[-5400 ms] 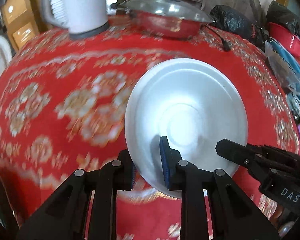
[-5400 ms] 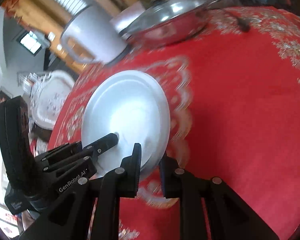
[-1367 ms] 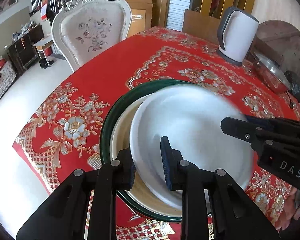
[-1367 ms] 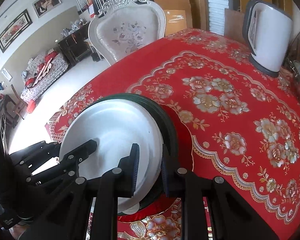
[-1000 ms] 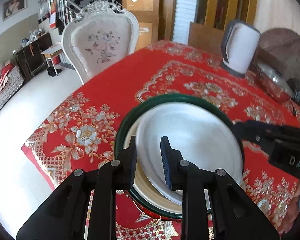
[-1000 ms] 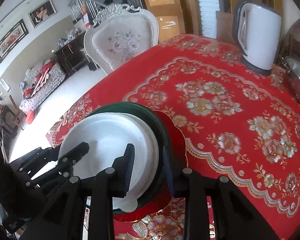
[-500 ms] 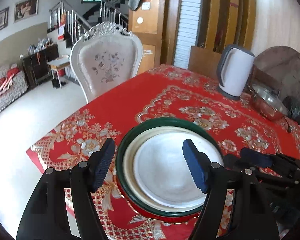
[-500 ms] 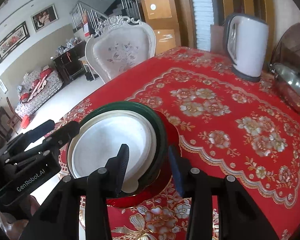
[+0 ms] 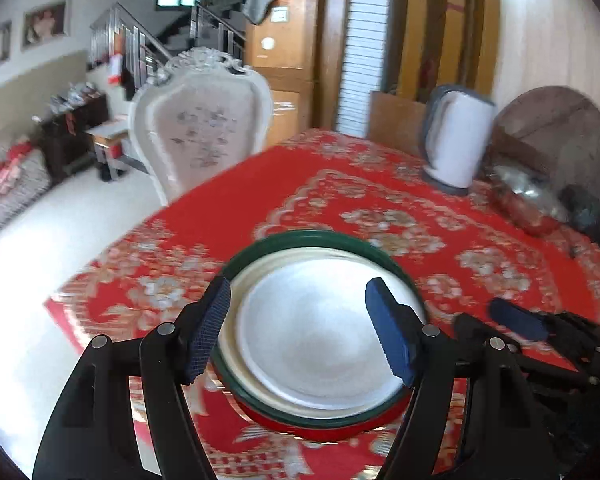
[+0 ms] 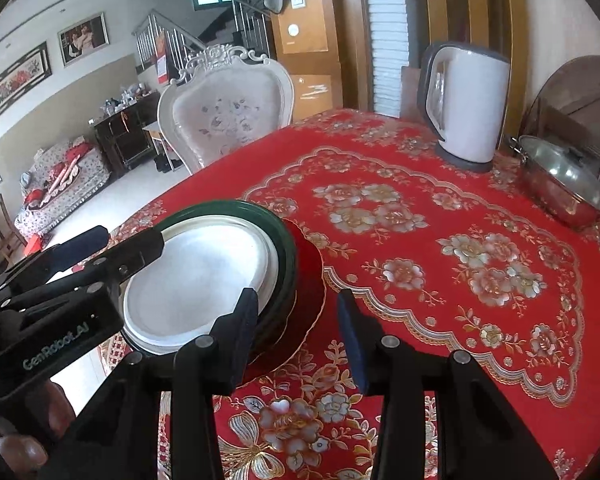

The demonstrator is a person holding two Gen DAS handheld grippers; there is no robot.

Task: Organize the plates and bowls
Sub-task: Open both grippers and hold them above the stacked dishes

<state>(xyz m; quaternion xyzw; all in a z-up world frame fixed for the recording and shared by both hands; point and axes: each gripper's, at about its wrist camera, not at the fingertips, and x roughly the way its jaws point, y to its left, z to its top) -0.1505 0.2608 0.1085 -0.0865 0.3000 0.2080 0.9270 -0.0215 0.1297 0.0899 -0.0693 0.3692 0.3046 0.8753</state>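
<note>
White plate tops the stack, lower centre; left gripper and right gripper spread, empty.
Best practice: lift both clear without nudging the green-rimmed plate.

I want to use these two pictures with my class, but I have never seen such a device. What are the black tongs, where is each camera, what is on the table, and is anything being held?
There is no robot here. A person holds a two-finger gripper in each hand, and a small wide-angle camera on each gripper looks forward along its fingers.

One picture looks out past the left gripper, the other past the right gripper; each also shows the other gripper at its edge.

On the red tablecloth sits a stack: a white plate on top, inside a green-rimmed plate, over a red plate. Further back stand a white kettle and a lidded metal pot.

Both grippers are open and hold nothing.
</note>
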